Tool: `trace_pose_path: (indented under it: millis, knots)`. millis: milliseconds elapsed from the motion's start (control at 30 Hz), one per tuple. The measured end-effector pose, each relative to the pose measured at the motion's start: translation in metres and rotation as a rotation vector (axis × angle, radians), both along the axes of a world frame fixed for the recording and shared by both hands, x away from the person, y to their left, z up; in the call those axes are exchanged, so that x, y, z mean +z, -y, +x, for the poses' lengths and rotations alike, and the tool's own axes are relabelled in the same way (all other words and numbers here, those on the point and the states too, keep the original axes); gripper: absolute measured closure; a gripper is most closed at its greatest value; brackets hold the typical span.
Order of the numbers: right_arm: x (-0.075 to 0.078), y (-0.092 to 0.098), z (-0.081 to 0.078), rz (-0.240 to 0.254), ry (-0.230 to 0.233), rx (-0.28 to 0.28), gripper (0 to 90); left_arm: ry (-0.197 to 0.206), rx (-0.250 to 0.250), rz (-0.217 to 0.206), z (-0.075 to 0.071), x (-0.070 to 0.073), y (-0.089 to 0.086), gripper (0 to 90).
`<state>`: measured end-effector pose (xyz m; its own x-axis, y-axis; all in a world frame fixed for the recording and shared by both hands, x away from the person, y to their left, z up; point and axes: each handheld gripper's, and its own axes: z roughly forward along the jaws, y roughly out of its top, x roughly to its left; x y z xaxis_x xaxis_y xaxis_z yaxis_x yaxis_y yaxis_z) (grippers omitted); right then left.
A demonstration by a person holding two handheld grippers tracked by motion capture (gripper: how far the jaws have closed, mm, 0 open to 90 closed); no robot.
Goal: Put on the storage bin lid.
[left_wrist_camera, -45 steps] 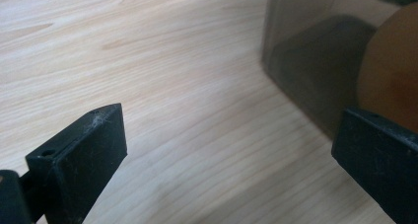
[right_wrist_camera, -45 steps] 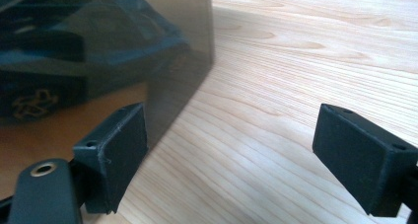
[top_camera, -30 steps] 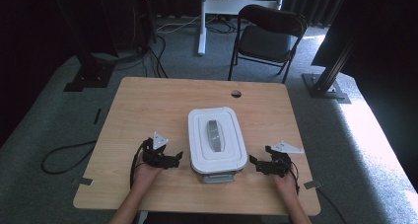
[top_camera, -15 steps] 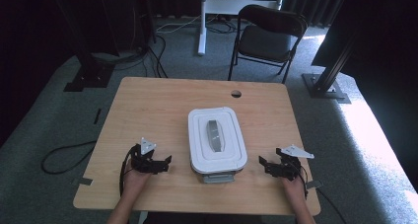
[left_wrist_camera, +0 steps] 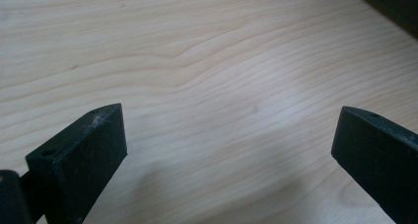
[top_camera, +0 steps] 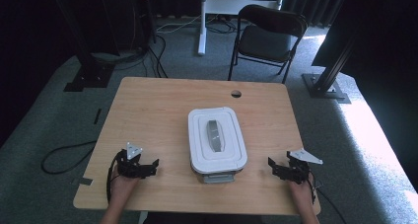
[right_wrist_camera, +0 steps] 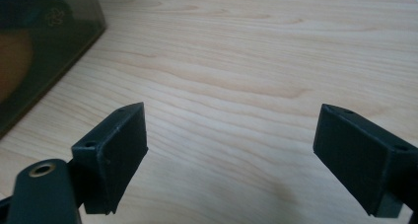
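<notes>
A white rectangular plastic lidded container (top_camera: 217, 141) sits mid-frame on the wooden worktop (top_camera: 148, 110). Left gripper (top_camera: 146, 168) and right gripper (top_camera: 279, 168) rest lower left and right, jaws wide, empty. Uneven side grasps could probably tip it.

Black grippers (top_camera: 139, 168), grey triangular plates (top_camera: 133, 150)

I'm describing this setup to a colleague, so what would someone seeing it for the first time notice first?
The white lidded container with a grey handle on its lid stands out, sitting near the middle of the wooden table. To either side of it, near the table's front edge, the left gripper and right gripper are held apart from it, jaws open and empty. Behind the table, a black folding chair stands on the carpet.
</notes>
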<state>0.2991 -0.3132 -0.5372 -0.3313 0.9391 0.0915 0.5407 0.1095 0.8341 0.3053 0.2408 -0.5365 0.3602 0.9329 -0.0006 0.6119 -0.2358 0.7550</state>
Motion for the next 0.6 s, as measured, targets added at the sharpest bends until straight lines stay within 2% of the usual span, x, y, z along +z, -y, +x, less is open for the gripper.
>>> trace_pose_path:
  millis: [33,233,300,400,500,600]
  knots:
    - [-0.001,0.003,-0.001,-0.012,0.005,-0.014,12.5,-0.001,0.009,-0.001,-0.002,0.0,-0.003,0.8]
    - [-0.001,0.012,-0.007,-0.012,0.004,-0.065,12.5,-0.004,0.052,0.002,-0.012,0.0,-0.017,0.8]
    - [-0.001,0.012,-0.008,-0.032,0.007,-0.082,12.4,-0.004,0.071,0.006,-0.015,0.0,-0.023,0.8]
    - [-0.003,0.013,-0.008,-0.047,0.006,-0.115,12.3,-0.003,0.111,0.001,-0.019,0.0,-0.033,0.8]
    - [-0.004,0.013,-0.009,-0.073,0.005,-0.171,12.1,-0.001,0.16,0.007,-0.022,0.0,-0.043,0.8]
    - [-0.007,0.015,-0.008,-0.064,-0.006,-0.229,12.1,-0.005,0.211,0.0,-0.022,-0.001,-0.051,0.8]
